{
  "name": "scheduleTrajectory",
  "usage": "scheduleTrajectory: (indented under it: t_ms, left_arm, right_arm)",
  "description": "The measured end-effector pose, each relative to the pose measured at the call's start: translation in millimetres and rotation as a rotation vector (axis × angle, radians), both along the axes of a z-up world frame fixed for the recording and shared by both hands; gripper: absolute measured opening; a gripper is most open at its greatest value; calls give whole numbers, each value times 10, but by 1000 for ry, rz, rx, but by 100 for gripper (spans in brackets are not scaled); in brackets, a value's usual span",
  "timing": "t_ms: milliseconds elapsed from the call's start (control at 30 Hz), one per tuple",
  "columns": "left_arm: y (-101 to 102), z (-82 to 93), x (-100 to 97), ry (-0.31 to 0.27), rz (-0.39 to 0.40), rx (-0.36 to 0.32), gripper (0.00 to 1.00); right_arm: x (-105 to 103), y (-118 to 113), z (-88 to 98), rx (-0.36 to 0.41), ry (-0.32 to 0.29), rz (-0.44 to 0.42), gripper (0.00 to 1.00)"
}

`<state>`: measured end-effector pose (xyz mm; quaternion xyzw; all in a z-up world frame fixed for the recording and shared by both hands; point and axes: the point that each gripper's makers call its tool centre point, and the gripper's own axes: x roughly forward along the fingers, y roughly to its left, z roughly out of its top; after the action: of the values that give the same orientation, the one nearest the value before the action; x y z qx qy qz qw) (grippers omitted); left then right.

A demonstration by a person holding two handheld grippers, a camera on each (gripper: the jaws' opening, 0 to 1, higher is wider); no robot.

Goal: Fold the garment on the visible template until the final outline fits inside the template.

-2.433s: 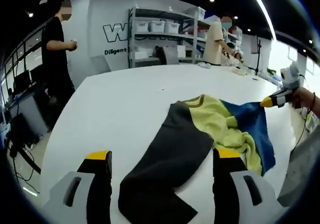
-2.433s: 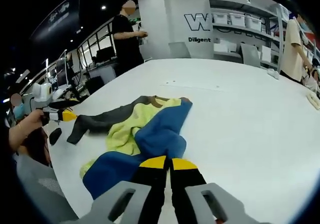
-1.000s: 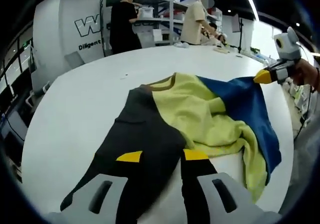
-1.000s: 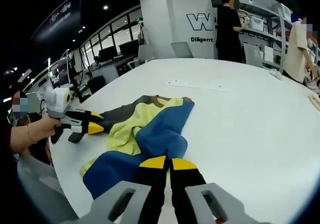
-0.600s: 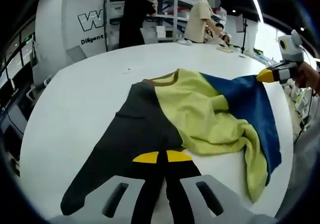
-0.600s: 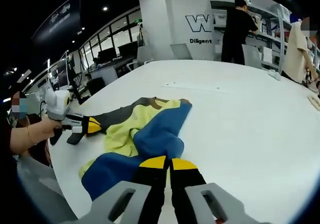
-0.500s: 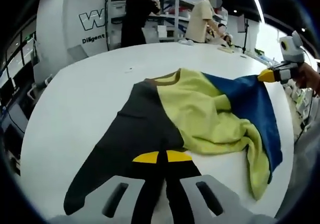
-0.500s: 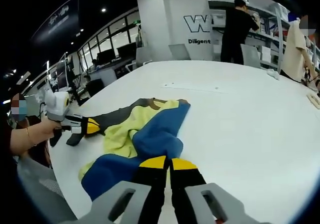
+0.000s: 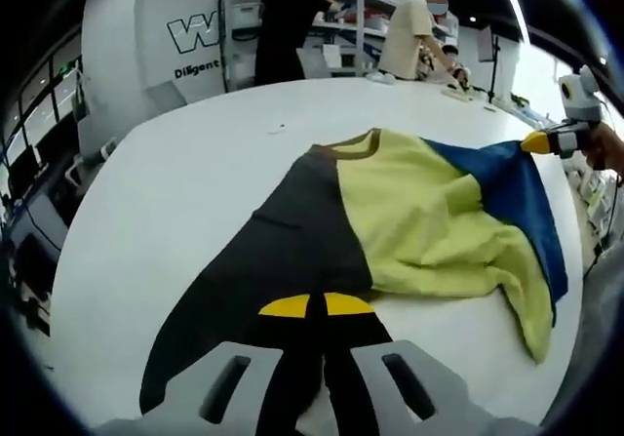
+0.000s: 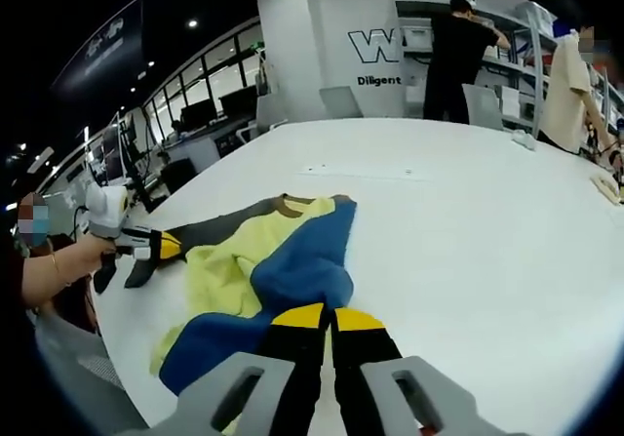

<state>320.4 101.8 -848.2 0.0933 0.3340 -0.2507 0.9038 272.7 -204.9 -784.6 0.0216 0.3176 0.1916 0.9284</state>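
On the white table (image 9: 175, 173), garment (image 9: 409, 212) stretched between left gripper (image 9: 317, 305) and right gripper (image 10: 317, 315), both clamping it.

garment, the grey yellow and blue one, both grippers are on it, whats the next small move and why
Probably draw the two grippers a little further apart. The left gripper is shut on the dark grey sleeve and the right gripper on the blue sleeve, yet the grey, yellow and blue garment lies rumpled on the white table, blue cloth bunched over the yellow.

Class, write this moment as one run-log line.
left gripper: shut on garment, dark sleeve | right gripper: shut on garment, blue part | garment spread on white table, unfolded
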Motion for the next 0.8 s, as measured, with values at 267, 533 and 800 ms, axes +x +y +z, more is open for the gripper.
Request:
scheduleTrajectory:
  t_ms: [267, 533, 800]
  left_arm:
    - [165, -3, 78, -1, 19, 20, 1]
    - [237, -33, 82, 6, 14, 41, 1]
    - [333, -50, 134, 8, 18, 50, 1]
  right_arm:
    - [-37, -104, -19, 27, 28, -48, 0]
    - [-83, -109, -13, 44, 48, -52, 0]
    - [-86, -155, -24, 53, 74, -56, 0]
